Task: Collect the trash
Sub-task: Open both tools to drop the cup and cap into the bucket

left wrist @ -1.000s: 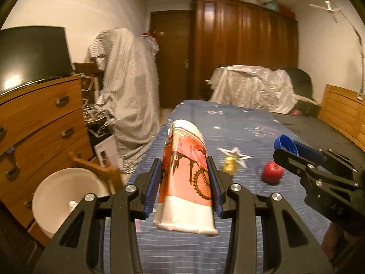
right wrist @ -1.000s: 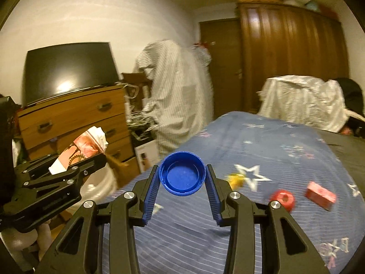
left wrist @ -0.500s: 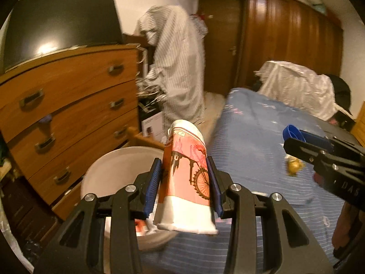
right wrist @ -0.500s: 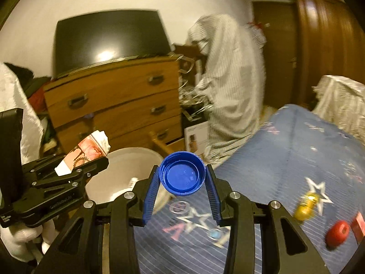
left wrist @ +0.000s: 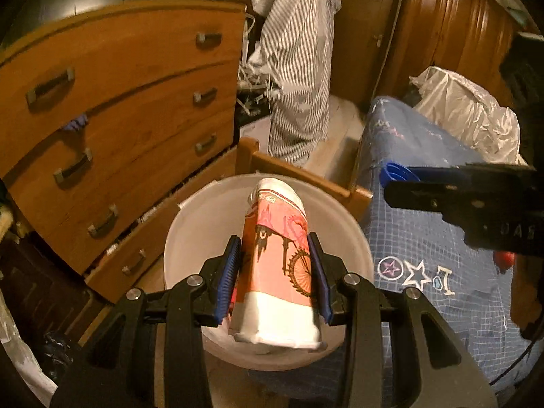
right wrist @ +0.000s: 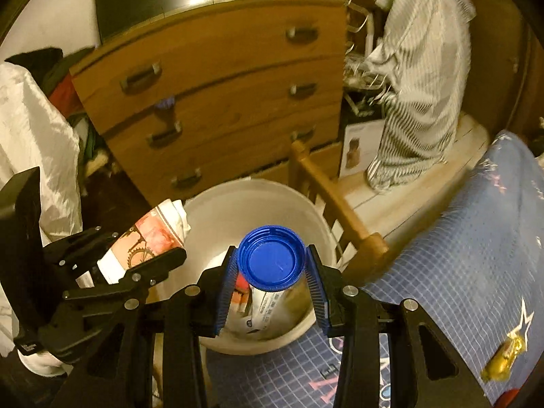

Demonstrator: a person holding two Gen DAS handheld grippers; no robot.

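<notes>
Hanging over the open mouth of the white bucket (left wrist: pixel 190 224), the paper cup (left wrist: pixel 277 265) stands clamped upright between the left fingers (left wrist: pixel 231 272), with the bucket's rim showing on all sides of it. The blue cap (right wrist: pixel 271 257) is pinched between the right fingers (right wrist: pixel 314 282) above the same bucket (right wrist: pixel 238 200), which already holds wrappers. The bucket sits hemmed between the wooden dresser (right wrist: pixel 217 102), a wooden bed rail (right wrist: pixel 333 204) and the blue bedspread (right wrist: pixel 459 255), where a gold candy wrapper (right wrist: pixel 503 357) lies well apart.
</notes>
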